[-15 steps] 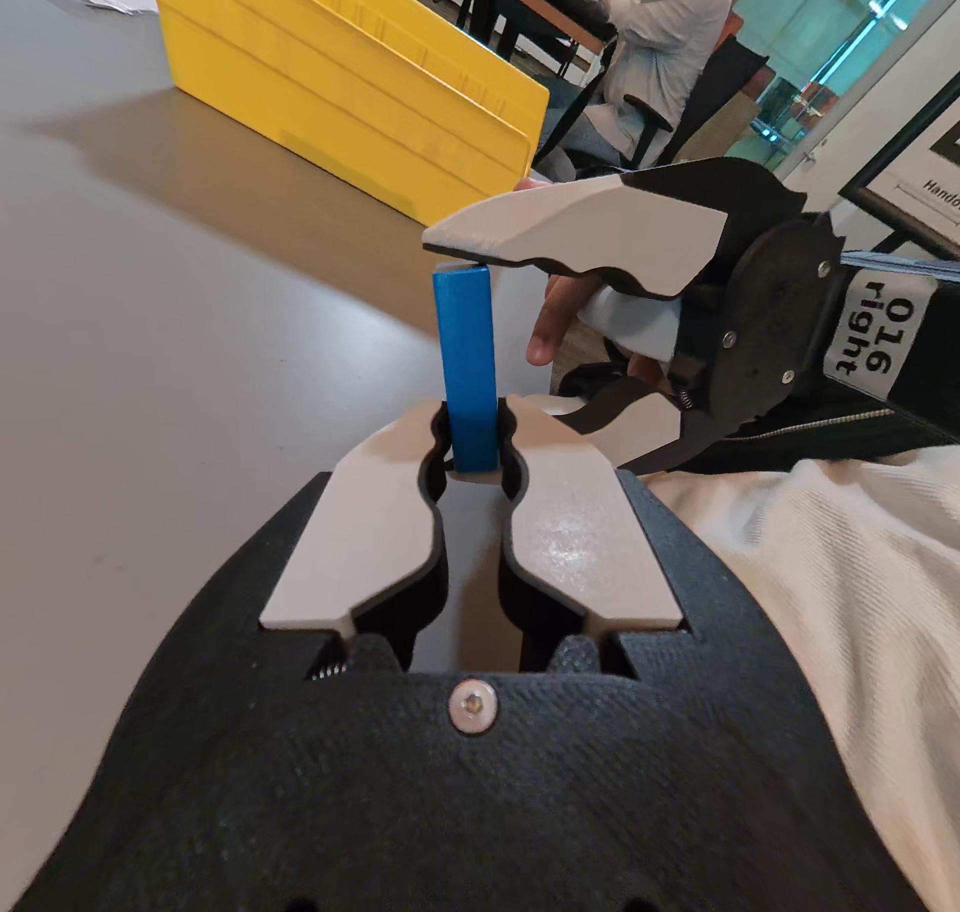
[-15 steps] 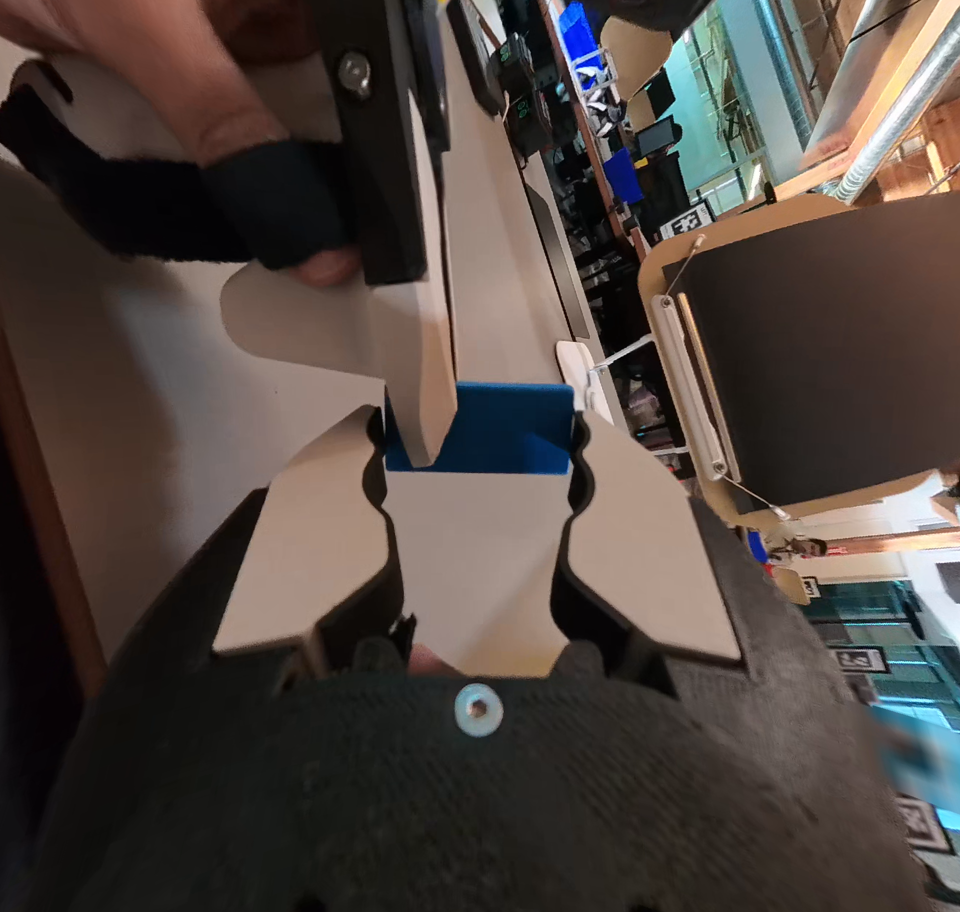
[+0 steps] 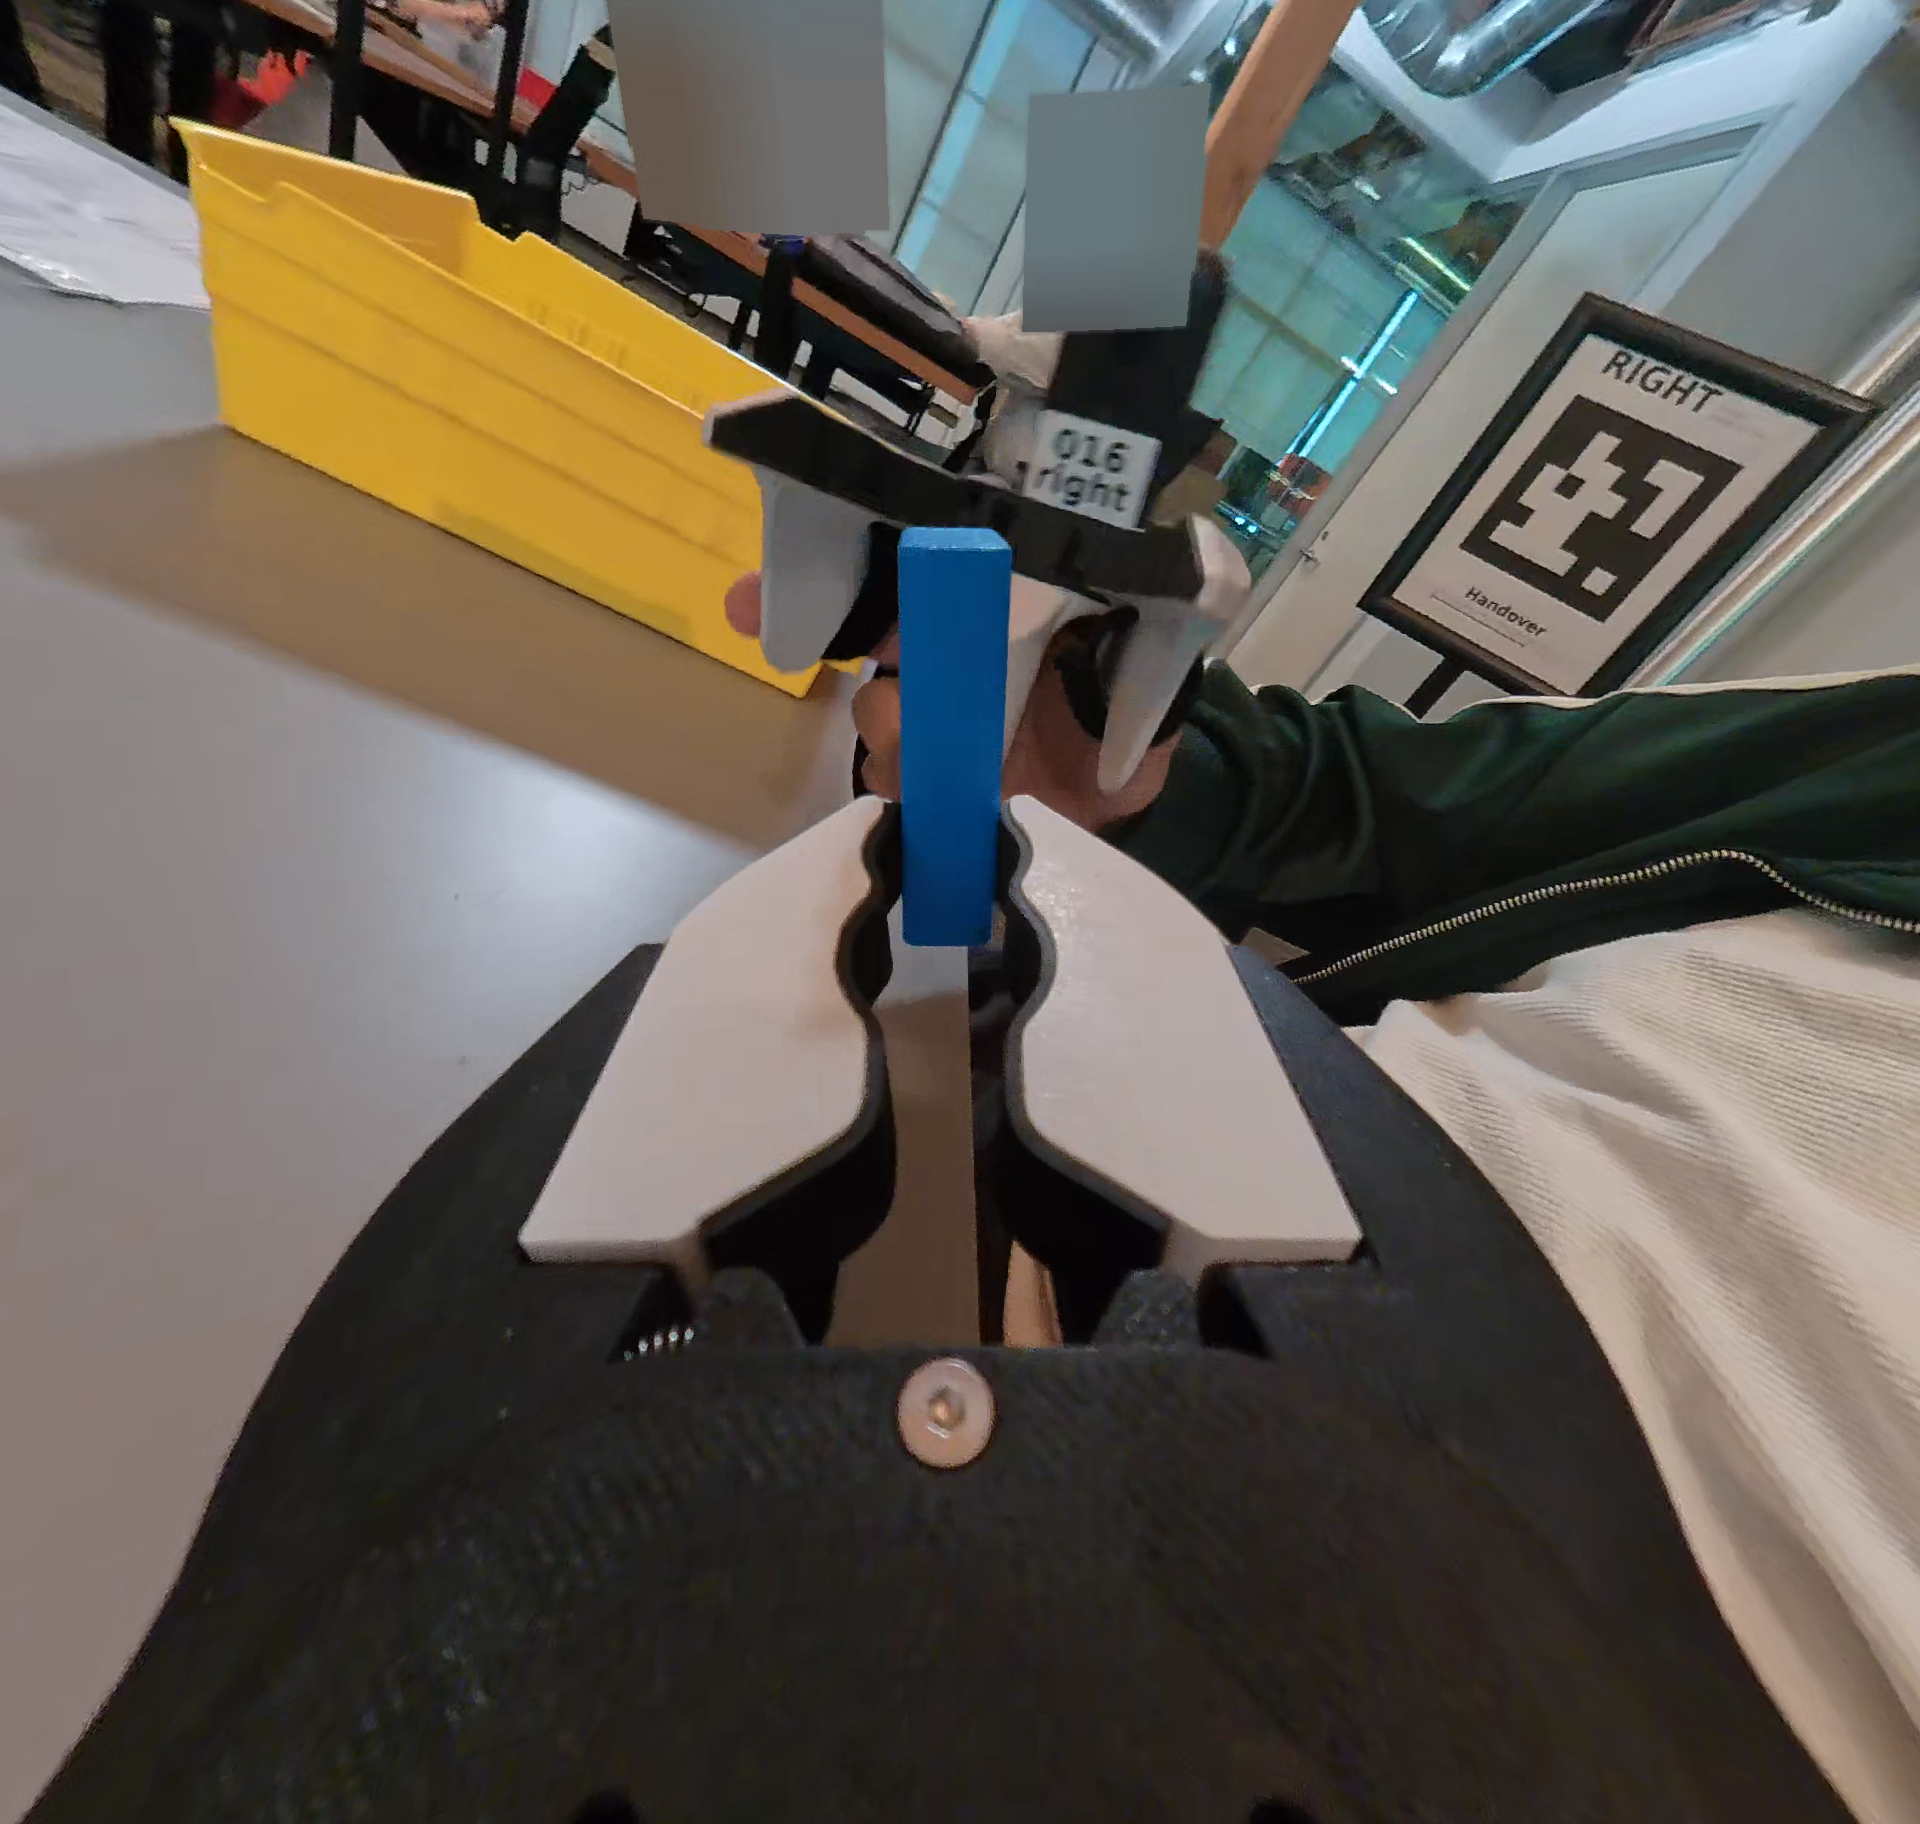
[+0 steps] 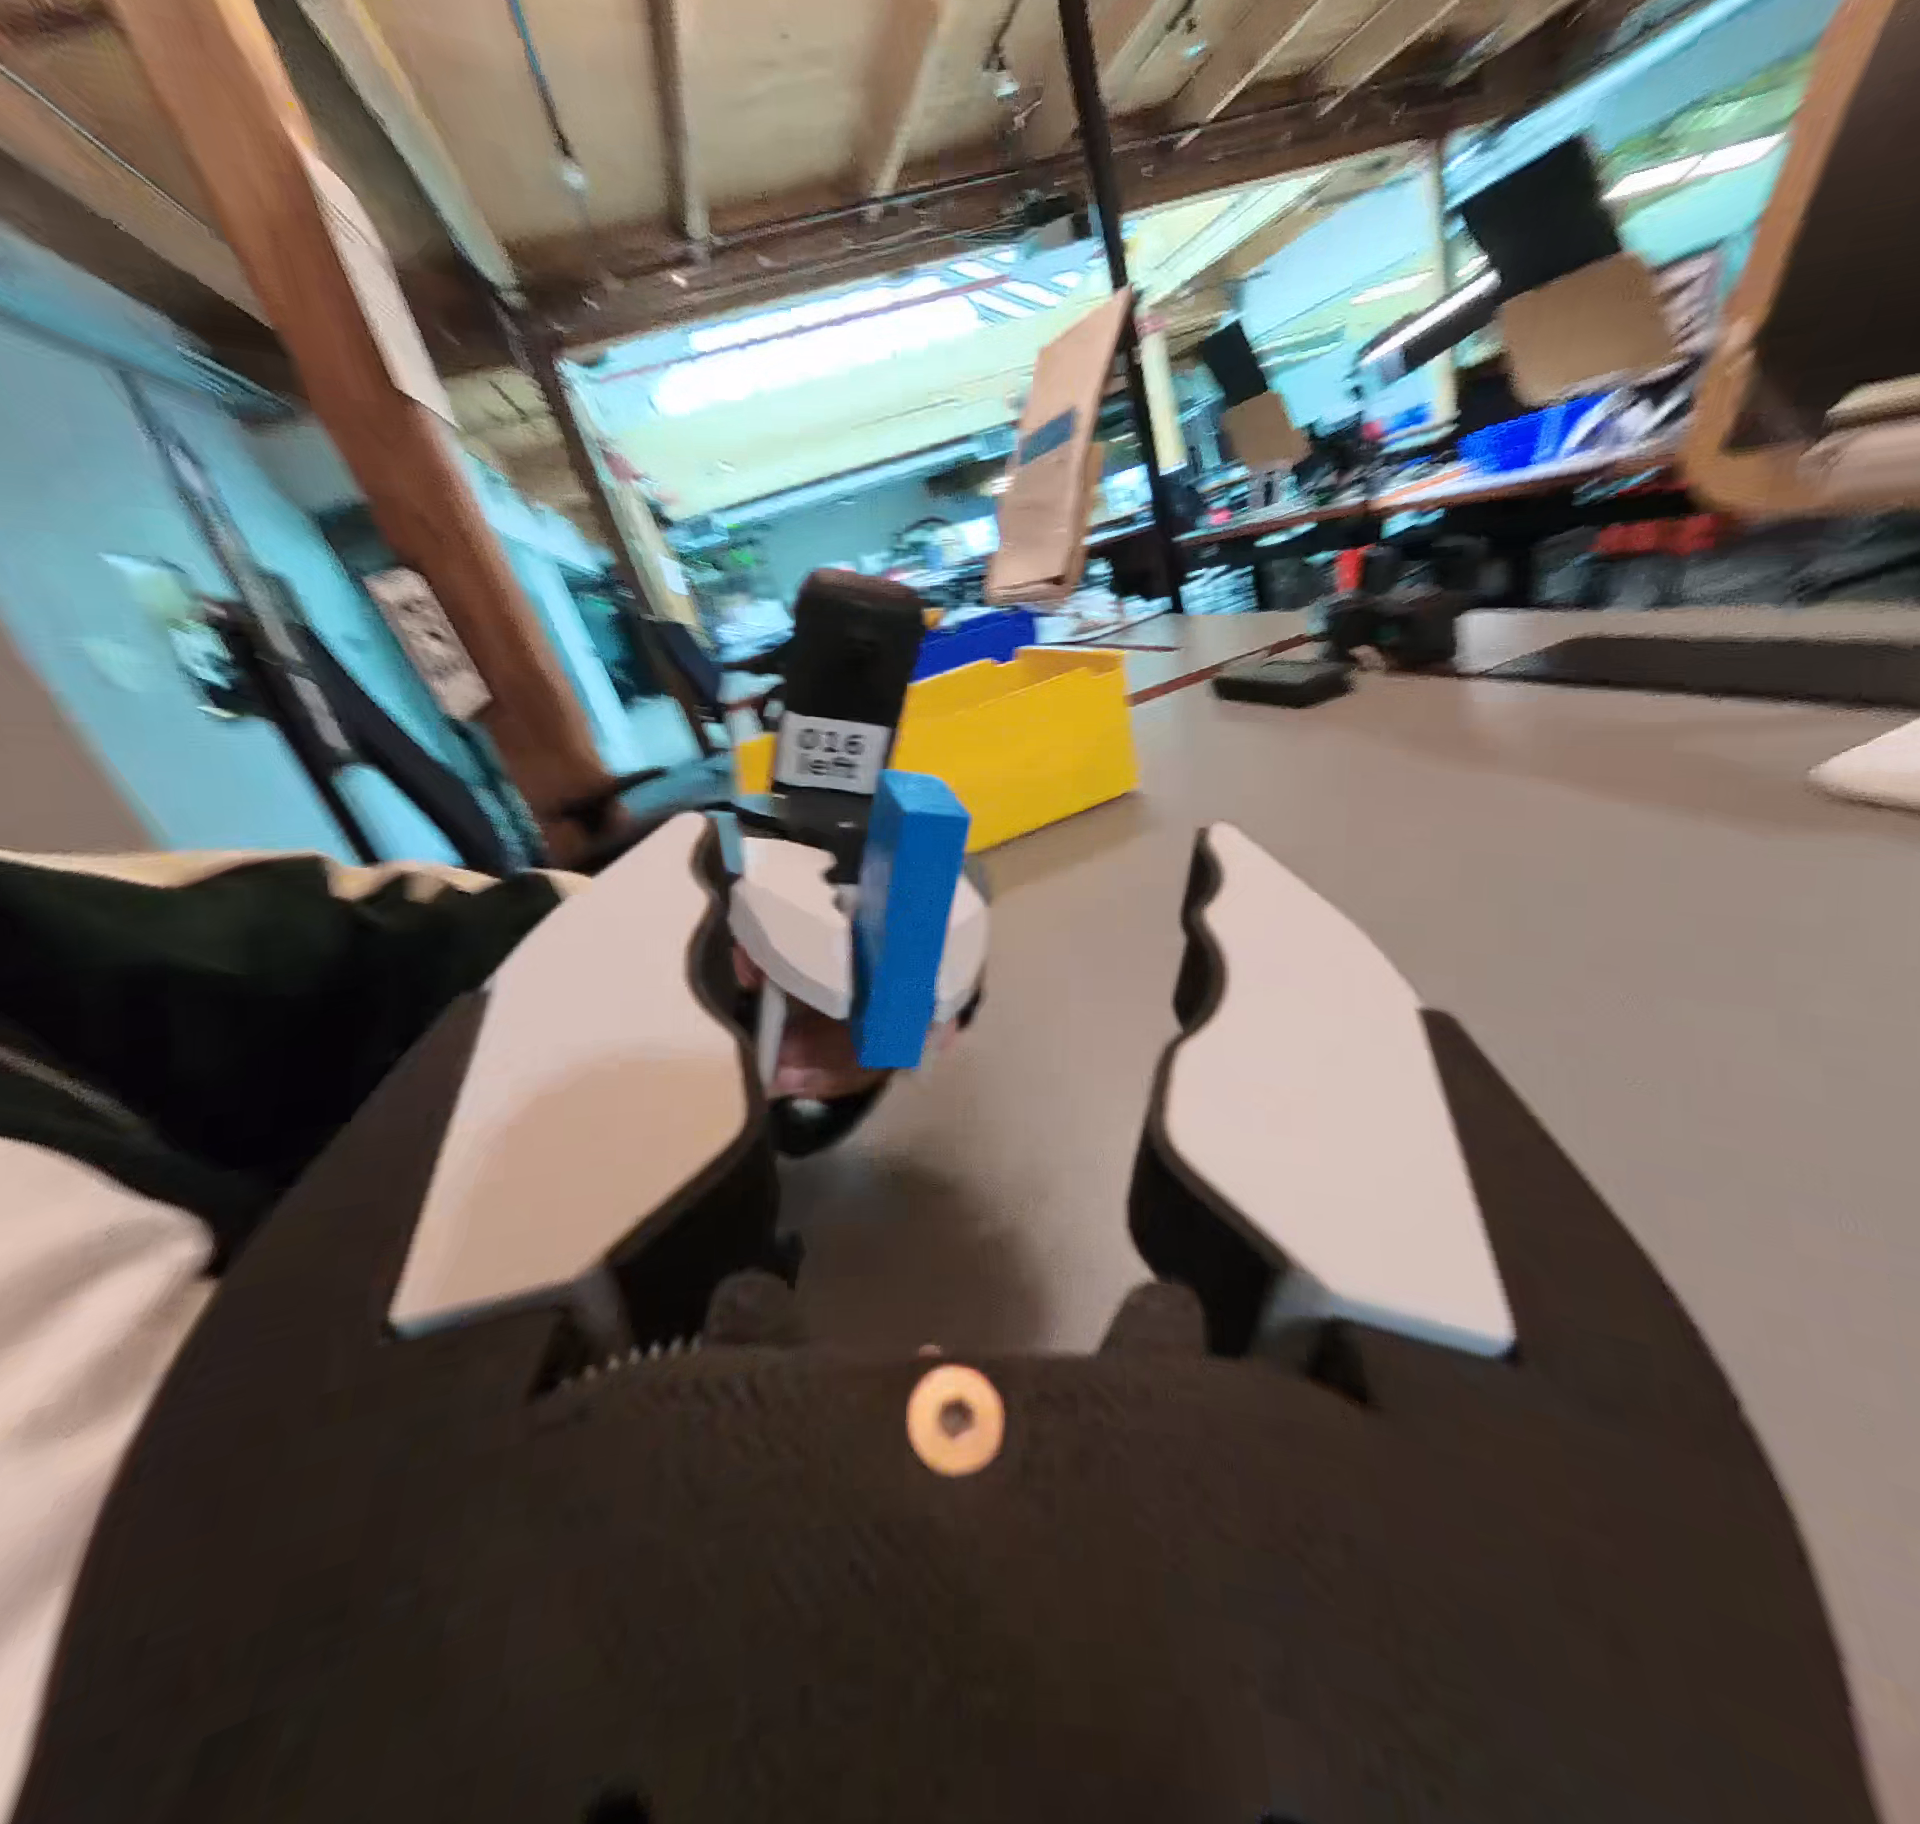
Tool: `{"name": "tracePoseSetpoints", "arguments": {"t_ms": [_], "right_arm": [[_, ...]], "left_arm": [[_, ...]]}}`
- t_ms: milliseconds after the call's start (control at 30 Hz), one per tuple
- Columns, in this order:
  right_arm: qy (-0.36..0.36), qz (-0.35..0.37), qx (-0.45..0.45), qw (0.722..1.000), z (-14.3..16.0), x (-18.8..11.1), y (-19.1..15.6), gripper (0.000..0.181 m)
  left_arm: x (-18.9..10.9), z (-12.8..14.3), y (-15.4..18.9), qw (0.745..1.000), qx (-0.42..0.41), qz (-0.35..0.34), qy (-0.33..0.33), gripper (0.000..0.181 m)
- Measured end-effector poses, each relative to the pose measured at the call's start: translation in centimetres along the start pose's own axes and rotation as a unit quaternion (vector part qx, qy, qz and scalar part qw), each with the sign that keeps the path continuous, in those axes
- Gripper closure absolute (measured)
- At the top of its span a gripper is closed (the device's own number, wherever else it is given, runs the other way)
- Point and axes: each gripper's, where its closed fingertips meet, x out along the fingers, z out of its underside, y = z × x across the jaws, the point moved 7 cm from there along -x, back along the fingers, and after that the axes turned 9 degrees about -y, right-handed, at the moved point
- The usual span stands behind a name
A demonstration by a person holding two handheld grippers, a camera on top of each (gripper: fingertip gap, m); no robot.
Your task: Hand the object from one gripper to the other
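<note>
Change since earlier frame: right gripper [image 4: 951,953] has drawn back from the block [image 3: 952,735] and now faces it, apart, fingers spread wide, empty. Left gripper [image 3: 945,875]: fingers closed on the block's lower end; block upright, held above the table [image 3: 260,839]. Bin [image 3: 468,403]: yellow, on the table behind both grippers. Sleeve [image 3: 1558,798]: green, behind right gripper.

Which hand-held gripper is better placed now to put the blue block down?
Left. The left hand-held gripper is shut on the blue block. The right hand-held gripper is open, empty and apart from it.
</note>
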Motion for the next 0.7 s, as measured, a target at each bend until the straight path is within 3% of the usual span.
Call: {"name": "tracePoseSetpoints", "arguments": {"t_ms": [200, 400, 467, 700], "right_arm": [[-0.034, -0.057, 0.03, 0.997, 1.1, 0.9, -0.8, 0.138], [-0.04, -0.066, 0.031, 0.997, 1.5, 1.2, -1.1, 0.151], [-0.049, -0.074, 0.036, 0.995, 1.7, 1.2, -1.1, 0.165], [-0.059, -0.075, 0.05, 0.994, 1.7, 1.2, -1.0, 0.165]], "left_arm": [[0.4, 0.2, 0.3, 1.0, 0.011, 0.021, 0.0, 0.166], [1.0, 0.6, 0.7, 0.999, 0.022, 0.038, -0.019, 0.167], [1.3, 0.8, 0.7, 0.998, 0.025, 0.039, -0.033, 0.167], [1.4, 1.0, 0.6, 0.998, 0.019, 0.041, -0.037, 0.167]]}}
